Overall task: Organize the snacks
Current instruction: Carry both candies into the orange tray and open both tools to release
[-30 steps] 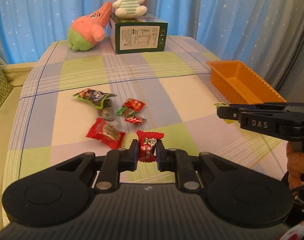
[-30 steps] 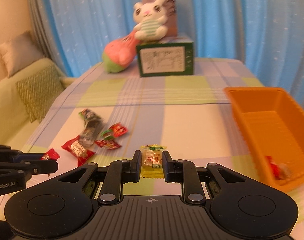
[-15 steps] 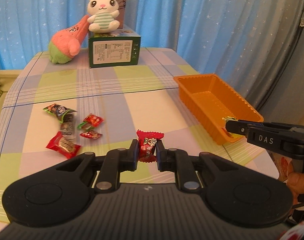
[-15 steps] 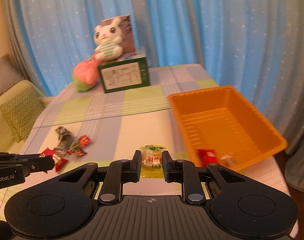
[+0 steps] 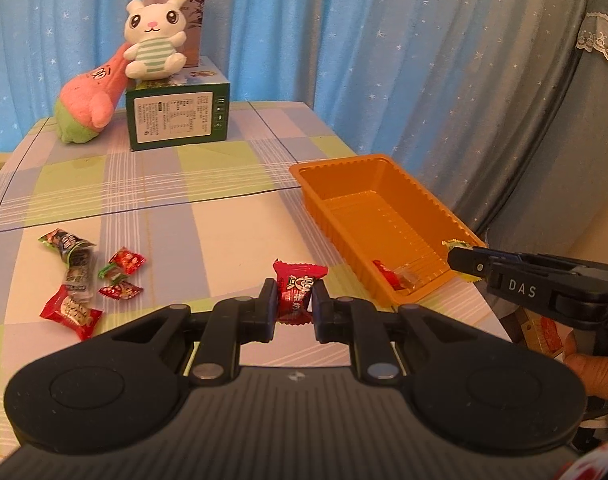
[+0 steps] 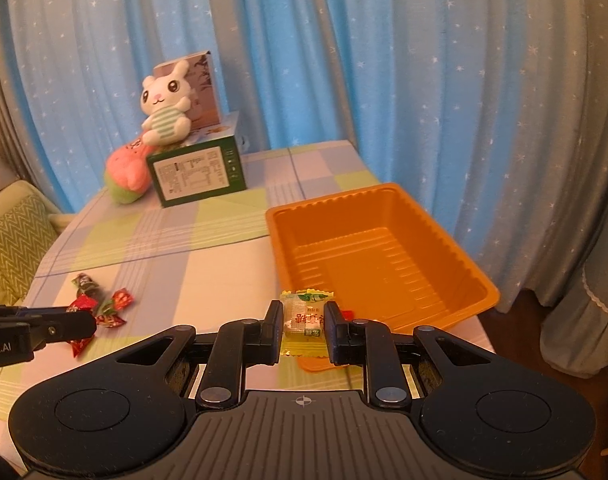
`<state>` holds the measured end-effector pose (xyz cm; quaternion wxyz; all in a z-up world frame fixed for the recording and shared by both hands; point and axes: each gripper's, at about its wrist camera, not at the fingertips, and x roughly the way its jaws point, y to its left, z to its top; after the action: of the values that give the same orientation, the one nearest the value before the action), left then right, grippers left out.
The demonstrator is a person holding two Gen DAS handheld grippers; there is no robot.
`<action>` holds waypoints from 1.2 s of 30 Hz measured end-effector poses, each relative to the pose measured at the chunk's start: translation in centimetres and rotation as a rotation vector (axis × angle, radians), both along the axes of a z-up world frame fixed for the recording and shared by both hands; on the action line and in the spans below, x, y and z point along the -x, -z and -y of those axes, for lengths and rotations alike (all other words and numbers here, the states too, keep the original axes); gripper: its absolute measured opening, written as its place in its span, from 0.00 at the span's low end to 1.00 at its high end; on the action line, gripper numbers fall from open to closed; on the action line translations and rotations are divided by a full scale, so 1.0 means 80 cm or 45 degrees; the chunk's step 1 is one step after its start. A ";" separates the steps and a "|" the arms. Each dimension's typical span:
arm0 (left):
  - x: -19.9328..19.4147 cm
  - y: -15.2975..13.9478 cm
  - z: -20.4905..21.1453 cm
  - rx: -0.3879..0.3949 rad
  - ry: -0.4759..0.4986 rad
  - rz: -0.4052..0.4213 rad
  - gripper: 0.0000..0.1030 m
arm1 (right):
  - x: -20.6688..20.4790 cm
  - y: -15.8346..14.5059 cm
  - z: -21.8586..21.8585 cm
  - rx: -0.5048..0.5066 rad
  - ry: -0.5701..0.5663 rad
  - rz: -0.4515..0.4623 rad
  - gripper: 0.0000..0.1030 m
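— Both grippers have been carried from above the scattered snacks toward the orange tray [image 6: 480, 280]. What is gripped?
— A red candy [image 5: 297, 296] is pinched between the closed fingers of the left gripper [image 5: 291, 310], held above the checked tablecloth [image 5: 223, 224] just left of the tray's near end. A yellow candy [image 6: 306, 322] is clamped in the right gripper [image 6: 306, 330], at the tray's near corner.
— And the rest?
— Loose snacks [image 5: 83, 280] are left on the cloth, well to the left; a few wrapped pieces [image 5: 396, 278] are seen inside the tray.

The right claw [image 5: 464, 262] reads "DAS"; the left claw [image 6: 89, 326] "obot.AI".
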<state>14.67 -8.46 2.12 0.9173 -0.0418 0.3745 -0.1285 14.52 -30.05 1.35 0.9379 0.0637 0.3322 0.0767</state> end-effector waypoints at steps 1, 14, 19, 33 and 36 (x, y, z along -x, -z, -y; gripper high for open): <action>-0.003 0.000 0.005 0.001 0.006 0.000 0.15 | -0.001 0.000 0.004 0.002 0.002 0.000 0.21; -0.050 0.013 0.080 0.003 0.118 -0.023 0.15 | -0.026 0.010 0.059 0.044 0.059 -0.011 0.21; -0.069 0.019 0.105 0.007 0.155 -0.028 0.15 | -0.040 0.017 0.075 0.062 0.067 -0.020 0.21; -0.141 0.045 0.149 0.007 0.201 -0.067 0.15 | -0.098 0.034 0.105 0.027 0.050 -0.042 0.21; -0.151 0.052 0.157 0.013 0.212 -0.083 0.15 | -0.107 0.040 0.111 0.015 0.051 -0.054 0.21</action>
<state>26.75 -21.03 -2.04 0.8906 -0.0193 0.4055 -0.2049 23.07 -38.89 -1.84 0.9324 0.0666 0.3511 0.0544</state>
